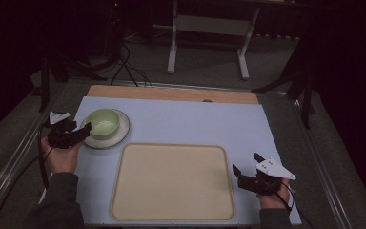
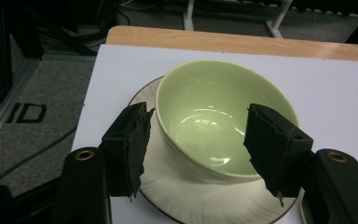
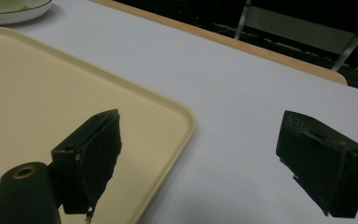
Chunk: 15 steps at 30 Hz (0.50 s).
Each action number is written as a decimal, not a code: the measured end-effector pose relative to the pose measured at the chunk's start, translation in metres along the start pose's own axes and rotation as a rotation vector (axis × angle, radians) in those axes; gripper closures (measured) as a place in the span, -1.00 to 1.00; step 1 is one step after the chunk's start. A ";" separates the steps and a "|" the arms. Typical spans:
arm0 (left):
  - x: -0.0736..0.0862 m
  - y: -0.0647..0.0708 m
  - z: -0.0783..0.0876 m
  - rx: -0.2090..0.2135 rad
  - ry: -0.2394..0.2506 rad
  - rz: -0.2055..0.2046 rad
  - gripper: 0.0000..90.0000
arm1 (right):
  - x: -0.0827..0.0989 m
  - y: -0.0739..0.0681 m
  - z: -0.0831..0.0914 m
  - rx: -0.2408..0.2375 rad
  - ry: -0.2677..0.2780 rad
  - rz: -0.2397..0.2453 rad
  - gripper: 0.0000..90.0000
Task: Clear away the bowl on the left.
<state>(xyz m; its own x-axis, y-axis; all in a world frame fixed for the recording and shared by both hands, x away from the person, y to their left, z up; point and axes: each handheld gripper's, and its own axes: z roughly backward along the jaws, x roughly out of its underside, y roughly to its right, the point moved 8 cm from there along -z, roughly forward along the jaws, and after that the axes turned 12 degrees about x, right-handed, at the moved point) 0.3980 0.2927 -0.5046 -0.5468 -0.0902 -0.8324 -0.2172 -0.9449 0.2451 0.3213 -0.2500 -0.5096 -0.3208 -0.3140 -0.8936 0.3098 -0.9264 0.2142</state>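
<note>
Table (image 1: 181, 121): pale sheet, wood strip along far edge. Tray (image 1: 171, 181) cream, bare, near centre. Plate (image 1: 122, 131) far left, just beyond tray's far-left corner. Green bowl (image 1: 103, 122) upright on plate, nothing inside. Left gripper (image 2: 198, 135) at bowl's near side, jaws apart, one outside rim, one over inside wall, not pressing. Right gripper (image 3: 198, 158) jaws wide apart, astride tray's right edge, holding nothing.

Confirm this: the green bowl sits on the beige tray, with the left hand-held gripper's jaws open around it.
Not quite. In the left gripper view the green bowl sits on a white saucer, not the beige tray. The left hand-held gripper does have its jaws open around it.
</note>
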 end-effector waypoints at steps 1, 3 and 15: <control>0.000 0.000 0.000 0.000 0.000 0.000 -0.10 | 0.000 0.000 0.000 -0.001 0.000 0.000 -0.70; 0.000 -0.001 -0.003 -0.002 -0.005 0.008 -0.10 | 0.000 0.000 0.000 -0.001 0.000 0.001 -0.70; 0.006 -0.008 -0.025 -0.023 -0.063 0.038 -0.06 | -0.001 -0.001 0.001 -0.006 0.005 0.004 -0.70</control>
<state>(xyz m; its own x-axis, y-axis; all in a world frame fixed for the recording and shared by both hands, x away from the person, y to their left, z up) 0.4162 0.2915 -0.5238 -0.6040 -0.1071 -0.7898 -0.1769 -0.9482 0.2638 0.3207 -0.2489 -0.5087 -0.3154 -0.3169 -0.8945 0.3161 -0.9239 0.2158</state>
